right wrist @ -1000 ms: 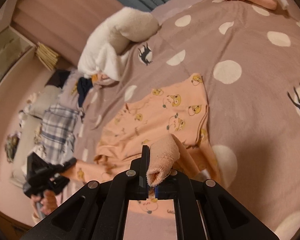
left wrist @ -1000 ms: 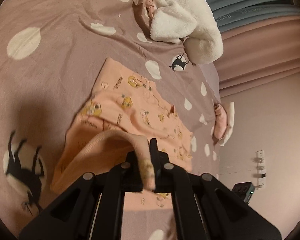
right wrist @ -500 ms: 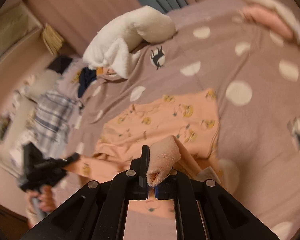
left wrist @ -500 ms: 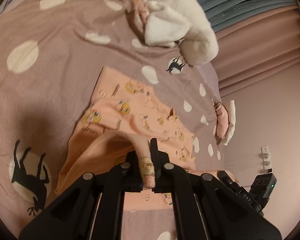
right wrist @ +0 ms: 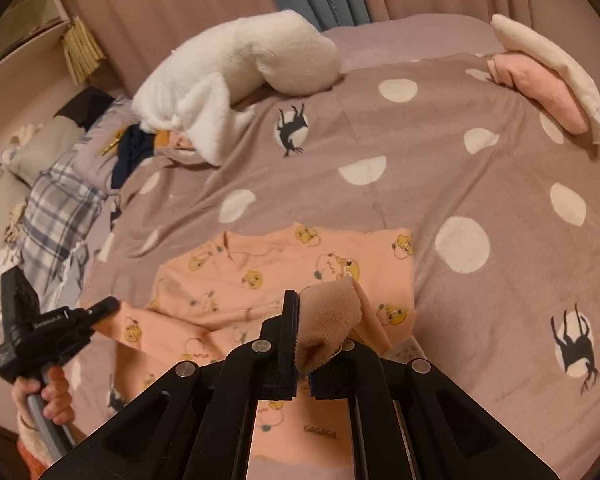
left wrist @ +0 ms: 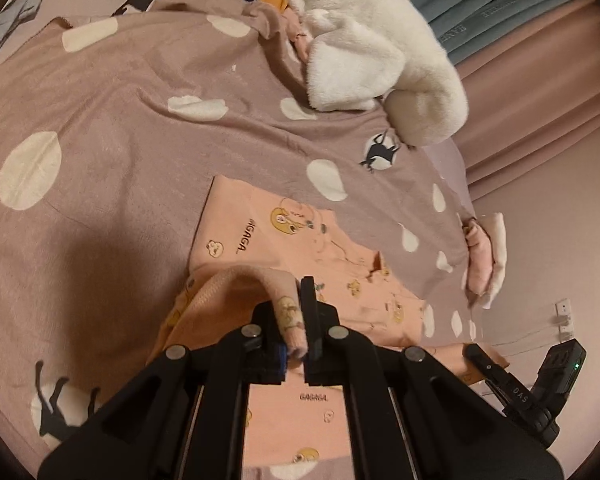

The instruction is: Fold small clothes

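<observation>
A small peach garment with yellow cartoon prints [left wrist: 300, 248] lies on the mauve polka-dot blanket [left wrist: 120, 120]; it also shows in the right wrist view [right wrist: 260, 276]. My left gripper [left wrist: 294, 320] is shut on one ribbed edge of the garment and holds it lifted over the flat part. My right gripper [right wrist: 306, 332] is shut on another edge of the garment, folded back over itself. Each gripper shows in the other's view: the right one at the lower right [left wrist: 516, 392], the left one at the lower left [right wrist: 48, 328].
A white fluffy garment [right wrist: 236, 72] lies at the far side of the blanket. Folded pink and cream clothes [right wrist: 548, 80] sit near the bed's edge. Plaid and dark clothes [right wrist: 60, 200] are heaped at the left. Curtains [right wrist: 180, 0] hang behind the bed.
Both grippers have moved forward over the garment with its lifted edges in them, so more of the flat part is covered. The right gripper has come into the left wrist view.
</observation>
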`<act>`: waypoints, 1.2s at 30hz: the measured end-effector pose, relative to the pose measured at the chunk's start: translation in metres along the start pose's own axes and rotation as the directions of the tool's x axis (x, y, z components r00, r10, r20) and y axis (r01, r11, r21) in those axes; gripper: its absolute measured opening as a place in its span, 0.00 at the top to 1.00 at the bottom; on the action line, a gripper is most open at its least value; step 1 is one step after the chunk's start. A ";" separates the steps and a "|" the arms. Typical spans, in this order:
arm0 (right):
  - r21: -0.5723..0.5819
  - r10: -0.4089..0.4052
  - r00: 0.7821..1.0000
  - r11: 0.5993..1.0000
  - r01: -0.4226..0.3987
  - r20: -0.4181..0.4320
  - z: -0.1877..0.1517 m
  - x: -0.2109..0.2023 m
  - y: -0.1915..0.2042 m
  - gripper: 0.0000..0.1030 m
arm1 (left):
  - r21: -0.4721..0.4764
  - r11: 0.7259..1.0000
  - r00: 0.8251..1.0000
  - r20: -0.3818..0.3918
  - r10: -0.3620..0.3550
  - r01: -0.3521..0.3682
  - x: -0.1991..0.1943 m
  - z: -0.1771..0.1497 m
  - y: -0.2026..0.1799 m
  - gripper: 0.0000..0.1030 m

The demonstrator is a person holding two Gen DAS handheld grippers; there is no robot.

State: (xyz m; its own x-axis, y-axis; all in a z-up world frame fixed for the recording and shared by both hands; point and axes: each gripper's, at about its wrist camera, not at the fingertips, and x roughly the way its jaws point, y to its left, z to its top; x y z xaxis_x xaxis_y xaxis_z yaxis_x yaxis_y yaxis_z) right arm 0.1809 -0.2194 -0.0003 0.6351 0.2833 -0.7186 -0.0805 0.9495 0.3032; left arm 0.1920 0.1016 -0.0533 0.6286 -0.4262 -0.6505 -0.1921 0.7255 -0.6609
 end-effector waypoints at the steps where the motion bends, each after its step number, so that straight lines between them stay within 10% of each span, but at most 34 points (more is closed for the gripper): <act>1: 0.007 0.002 1.000 1.000 -0.002 -0.008 0.000 0.005 -0.003 0.95 | -0.007 1.000 1.000 -0.002 -0.002 0.002 0.004 0.001 0.002 0.98; 10: 0.108 -0.055 0.994 0.992 0.065 -0.090 0.018 0.054 -0.027 0.91 | -0.236 0.971 0.999 -0.048 0.021 -0.032 0.046 0.030 0.045 0.77; 15: 0.322 0.099 0.990 0.945 -0.062 -0.098 0.029 0.067 -0.053 0.61 | -0.334 0.941 0.999 0.005 0.047 -0.043 0.026 0.050 0.057 0.52; 20: 0.306 0.065 0.998 0.950 -0.053 -0.028 0.031 0.038 -0.049 0.38 | -0.251 0.963 0.992 0.047 0.116 -0.100 -0.013 0.051 0.052 0.33; 24: 0.184 0.145 0.983 0.975 -0.123 -0.115 0.021 0.038 -0.017 0.38 | -0.134 0.991 0.994 -0.110 -0.024 0.009 -0.005 0.025 0.029 0.30; 28: 0.120 0.308 0.921 0.950 -0.287 -0.240 -0.001 0.068 0.033 0.38 | -0.179 0.974 0.939 -0.286 -0.189 0.141 0.047 0.002 0.012 0.24; 31: 0.137 0.356 0.882 0.934 -0.329 -0.309 -0.004 0.113 0.061 0.38 | -0.224 0.972 0.976 -0.186 -0.113 0.069 0.078 0.016 0.017 0.29; 36: 0.198 0.331 0.927 0.935 -0.296 -0.177 0.020 0.138 0.051 0.38 | -0.156 0.984 0.995 -0.036 -0.097 0.090 0.074 0.054 0.004 0.28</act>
State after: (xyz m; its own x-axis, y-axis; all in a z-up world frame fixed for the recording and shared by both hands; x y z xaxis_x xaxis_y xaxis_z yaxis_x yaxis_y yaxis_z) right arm 0.2801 -0.1341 -0.0716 0.4259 0.6007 -0.6766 -0.1114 0.7769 0.6196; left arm 0.2780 0.1019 -0.0838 0.6165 -0.5137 -0.5967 -0.2498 0.5911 -0.7670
